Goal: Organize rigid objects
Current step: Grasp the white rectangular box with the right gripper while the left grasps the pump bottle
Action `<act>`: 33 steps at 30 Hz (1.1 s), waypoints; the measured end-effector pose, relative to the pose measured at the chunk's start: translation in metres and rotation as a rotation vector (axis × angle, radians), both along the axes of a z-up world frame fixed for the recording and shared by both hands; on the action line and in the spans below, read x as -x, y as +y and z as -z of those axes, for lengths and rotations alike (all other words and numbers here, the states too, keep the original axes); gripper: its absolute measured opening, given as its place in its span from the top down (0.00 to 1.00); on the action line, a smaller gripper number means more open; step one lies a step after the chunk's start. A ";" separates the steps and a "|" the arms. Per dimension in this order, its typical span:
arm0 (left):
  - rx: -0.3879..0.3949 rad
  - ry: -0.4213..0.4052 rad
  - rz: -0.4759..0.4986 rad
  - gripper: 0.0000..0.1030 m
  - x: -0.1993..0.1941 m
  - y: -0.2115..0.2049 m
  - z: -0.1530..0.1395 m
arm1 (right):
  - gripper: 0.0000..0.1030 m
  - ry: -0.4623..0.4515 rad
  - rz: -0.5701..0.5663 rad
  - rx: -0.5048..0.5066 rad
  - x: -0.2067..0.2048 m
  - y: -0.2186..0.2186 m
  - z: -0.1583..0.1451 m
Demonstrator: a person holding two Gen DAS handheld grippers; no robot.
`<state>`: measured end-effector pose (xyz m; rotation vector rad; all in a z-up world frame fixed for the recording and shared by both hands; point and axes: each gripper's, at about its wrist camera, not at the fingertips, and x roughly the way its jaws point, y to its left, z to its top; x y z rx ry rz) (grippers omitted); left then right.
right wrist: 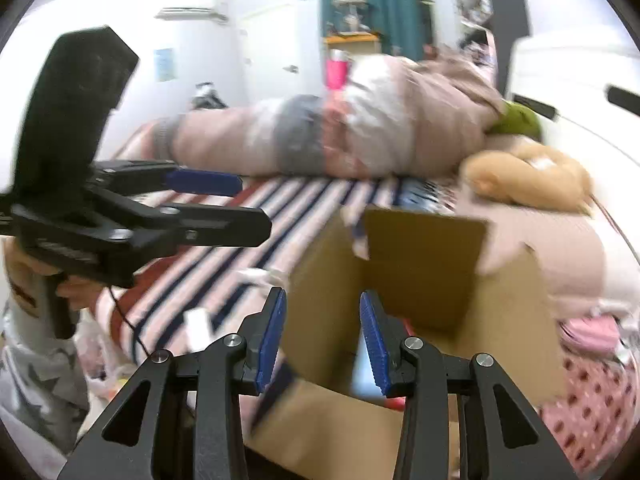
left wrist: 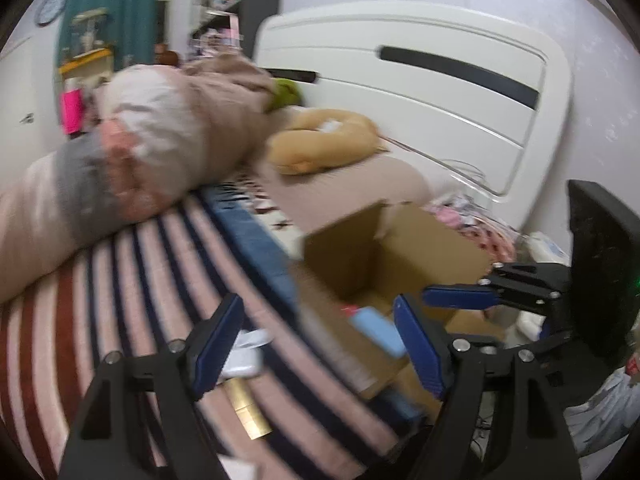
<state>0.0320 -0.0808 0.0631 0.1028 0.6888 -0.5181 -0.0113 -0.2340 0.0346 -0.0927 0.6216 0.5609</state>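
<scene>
An open cardboard box (left wrist: 384,256) stands on the striped bed; it also shows in the right wrist view (right wrist: 416,272). A light blue object (left wrist: 376,330) lies inside it. My left gripper (left wrist: 320,344) is open and empty, above the bed beside the box's left wall. A gold tube (left wrist: 248,408) and a white object (left wrist: 244,356) lie on the bedspread under its left finger. My right gripper (right wrist: 322,340) is open and empty over the box's near wall. It also shows in the left wrist view (left wrist: 460,296), and the left gripper in the right wrist view (right wrist: 240,200).
A rolled duvet (left wrist: 132,160) lies along the far side of the bed. A tan neck pillow (left wrist: 320,140) rests by the white headboard (left wrist: 440,92). Pink patterned cloth (right wrist: 592,396) lies right of the box. A white object (right wrist: 198,330) lies near the bed's edge.
</scene>
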 end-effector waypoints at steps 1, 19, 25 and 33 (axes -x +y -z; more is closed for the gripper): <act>-0.001 -0.005 -0.025 0.26 0.003 0.014 0.001 | 0.67 -0.008 -0.035 -0.005 0.003 0.014 -0.002; 0.075 0.205 -0.243 0.23 -0.011 0.173 0.150 | 0.54 0.319 -0.405 0.160 -0.031 0.200 0.131; 0.102 0.244 -0.230 0.23 -0.034 0.171 0.179 | 0.70 0.358 -0.382 0.233 -0.035 0.205 0.174; 0.020 0.209 -0.136 0.35 -0.085 0.141 0.197 | 0.70 0.374 -0.233 0.259 -0.036 0.161 0.164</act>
